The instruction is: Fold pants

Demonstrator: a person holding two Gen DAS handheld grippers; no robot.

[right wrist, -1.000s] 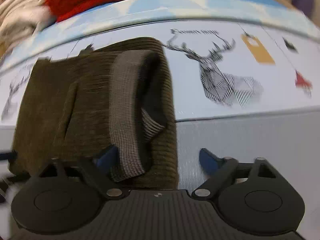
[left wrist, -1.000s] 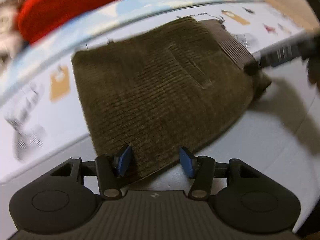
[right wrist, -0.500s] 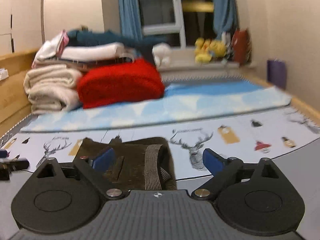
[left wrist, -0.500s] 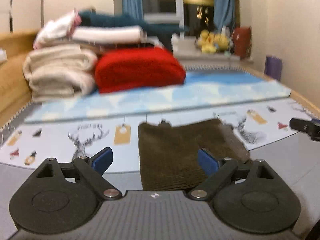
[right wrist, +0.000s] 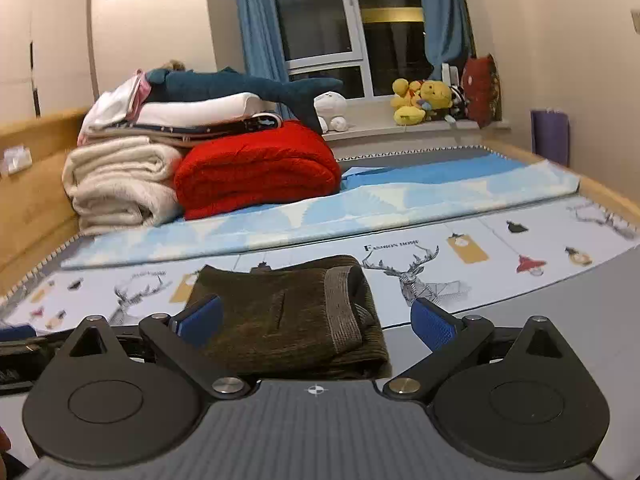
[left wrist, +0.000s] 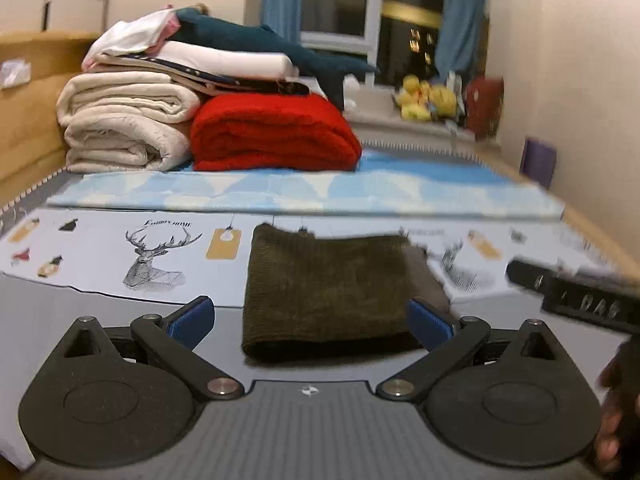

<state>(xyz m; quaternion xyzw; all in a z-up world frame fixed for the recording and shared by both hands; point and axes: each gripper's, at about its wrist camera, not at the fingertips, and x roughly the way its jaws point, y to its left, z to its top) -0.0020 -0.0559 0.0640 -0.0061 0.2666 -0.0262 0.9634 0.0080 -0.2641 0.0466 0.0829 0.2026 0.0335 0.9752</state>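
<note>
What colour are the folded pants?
Dark olive-brown corduroy pants, clearest in the right wrist view.

I'm working in a home bedroom. Folded blankets (right wrist: 124,184) and a red throw (right wrist: 256,168) are stacked on a bed-like platform, plush toys (right wrist: 424,100) line the windowsill, and blue curtains (right wrist: 256,20) frame a dark window.

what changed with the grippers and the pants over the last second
Both grippers let go and pulled up and back: the left gripper and right gripper are opening, nothing between the fingers. The folded pants stayed put on the deer-print mat, as did the red blanket.
</note>
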